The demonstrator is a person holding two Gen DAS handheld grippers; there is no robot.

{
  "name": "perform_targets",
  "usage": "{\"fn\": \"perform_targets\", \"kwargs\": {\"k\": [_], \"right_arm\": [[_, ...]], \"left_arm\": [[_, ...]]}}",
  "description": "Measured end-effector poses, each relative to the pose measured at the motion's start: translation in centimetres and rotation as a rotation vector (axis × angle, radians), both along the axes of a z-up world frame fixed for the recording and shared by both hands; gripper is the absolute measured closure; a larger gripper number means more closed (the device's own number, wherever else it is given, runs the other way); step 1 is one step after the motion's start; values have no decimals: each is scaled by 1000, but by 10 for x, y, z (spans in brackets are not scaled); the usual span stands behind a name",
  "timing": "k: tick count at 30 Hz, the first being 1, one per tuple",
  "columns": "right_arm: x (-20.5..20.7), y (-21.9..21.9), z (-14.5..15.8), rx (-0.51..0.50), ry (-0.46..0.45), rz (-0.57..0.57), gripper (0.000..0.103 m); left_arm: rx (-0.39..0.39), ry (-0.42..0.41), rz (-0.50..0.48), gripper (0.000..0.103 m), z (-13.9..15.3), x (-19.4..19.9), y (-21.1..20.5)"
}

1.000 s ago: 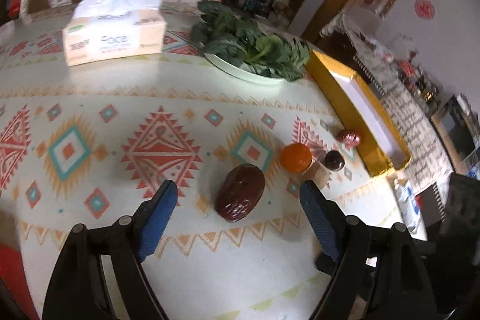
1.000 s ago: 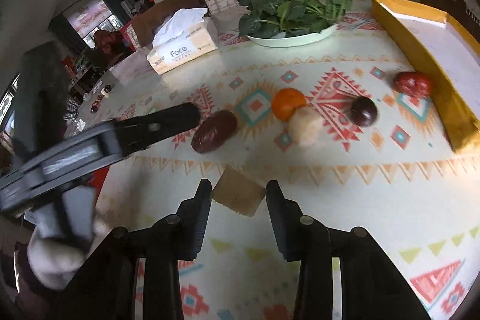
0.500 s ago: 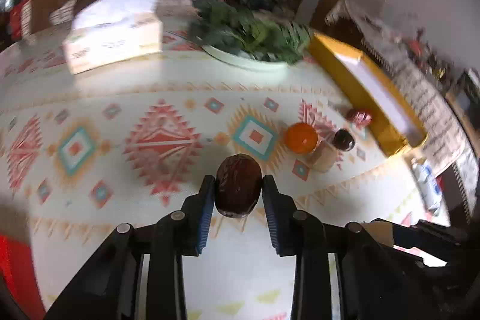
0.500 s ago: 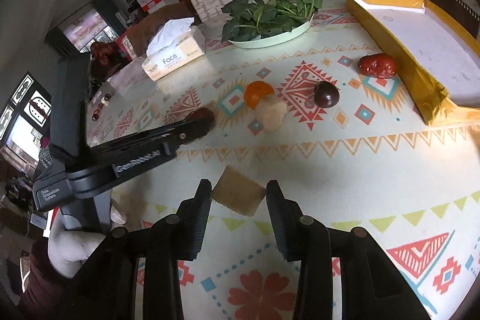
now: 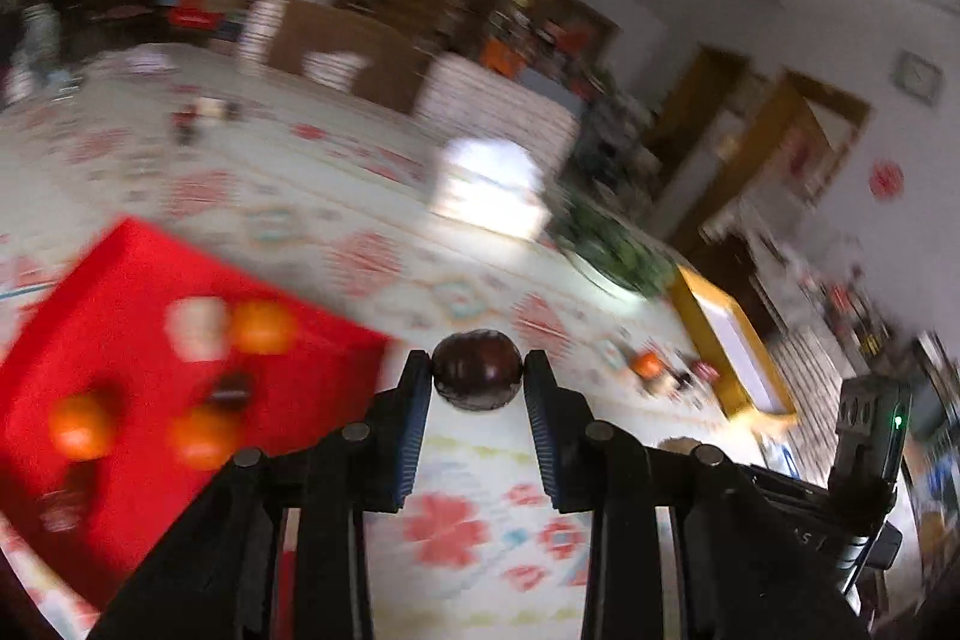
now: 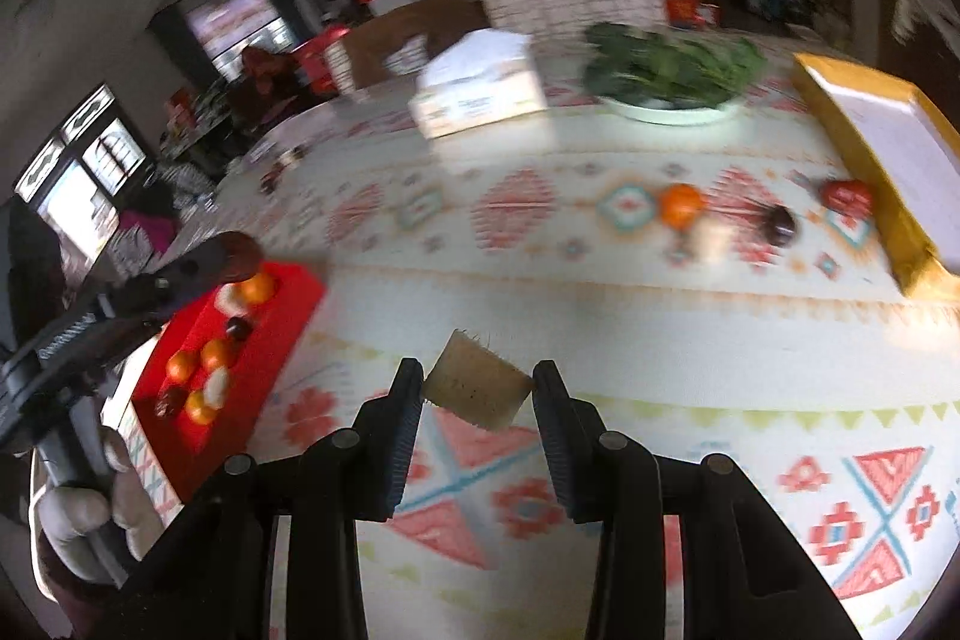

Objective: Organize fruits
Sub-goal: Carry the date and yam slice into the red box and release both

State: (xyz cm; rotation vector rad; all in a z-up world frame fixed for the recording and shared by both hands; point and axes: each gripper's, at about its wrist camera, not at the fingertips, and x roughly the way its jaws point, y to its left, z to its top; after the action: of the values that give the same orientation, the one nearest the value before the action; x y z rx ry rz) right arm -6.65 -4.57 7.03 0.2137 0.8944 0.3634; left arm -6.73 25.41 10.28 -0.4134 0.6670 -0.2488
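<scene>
My left gripper [image 5: 478, 370] is shut on a dark brown date-like fruit [image 5: 477, 369], lifted off the table and blurred. Just left of it lies a red tray [image 5: 150, 268] holding several oranges, dark fruits and a pale one. In the right wrist view the left gripper [image 6: 231, 256] hovers at the red tray's [image 6: 282, 316] far end. My right gripper [image 6: 477, 385] is shut on a tan fibrous square pad [image 6: 477, 388] above the tablecloth. An orange [image 6: 681, 205], a pale fruit [image 6: 711, 235], a dark plum [image 6: 780, 223] and a red fruit [image 6: 846, 197] lie beside the yellow tray [image 6: 852, 148].
A tissue box [image 6: 477, 91] and a plate of leafy greens [image 6: 669, 67] stand at the table's far side. Chairs [image 6: 570, 1] sit behind them. A gloved hand [image 6: 78, 520] holds the left gripper's handle at the lower left.
My left gripper closed on the dark brown fruit, lifted it and swung left to the red tray. My right gripper rose and drew back a little, still holding the pad.
</scene>
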Motion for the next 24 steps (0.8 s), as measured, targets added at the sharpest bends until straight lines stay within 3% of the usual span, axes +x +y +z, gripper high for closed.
{"fn": "perform_targets", "kwargs": {"k": [6, 15, 18, 20, 24], "right_arm": [[10, 78, 2, -3, -6, 137, 62], [32, 175, -11, -63, 18, 274, 62], [43, 198, -17, -96, 24, 293, 62], [49, 210, -22, -138, 16, 299, 62], [63, 226, -30, -187, 21, 301, 61]], "left_arm": [[-25, -3, 159, 72, -9, -32, 74], [-75, 63, 221, 72, -44, -30, 113], [-104, 69, 228, 65, -46, -32, 122], [-110, 60, 233, 54, -44, -36, 125], [-101, 40, 240, 50, -39, -40, 129]]}}
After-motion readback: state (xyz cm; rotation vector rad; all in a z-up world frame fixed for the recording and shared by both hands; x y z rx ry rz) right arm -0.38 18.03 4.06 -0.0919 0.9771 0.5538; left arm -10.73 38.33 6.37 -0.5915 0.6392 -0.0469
